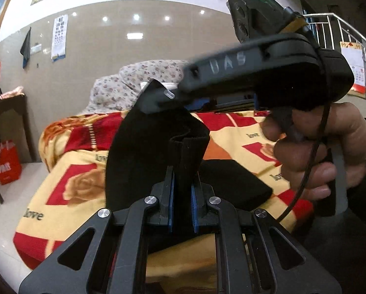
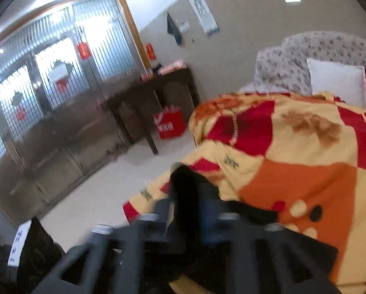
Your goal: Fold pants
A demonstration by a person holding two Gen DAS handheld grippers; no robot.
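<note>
hanging between both sets of tongs, the black pants (image 1: 156, 152) are lifted above the blanket (image 1: 80, 171), with a lower part of the cloth lying on it just right of the left gripper (image 1: 183, 196). that gripper's two blue-padded jaws are clamped on a ribbed band of the pants, the cloth rising straight up from them. above and ahead of it, the right gripper (image 1: 165, 95) reaches in from the right, tilted down to the left, its tips pinching the top edge of the same cloth. the right hand (image 1: 327, 152) wraps its handle, fingers curled round the trigger, a black cable running down across them.

from the right wrist camera its own gripper (image 2: 190, 210) is blurred; dark cloth sits between the fingers, which look closed on it, though the edges are hard to make out. beyond the tongs lie a white pillow (image 2: 337, 83), a dark wooden table (image 2: 153, 93) and a red bag (image 2: 169, 125).
</note>
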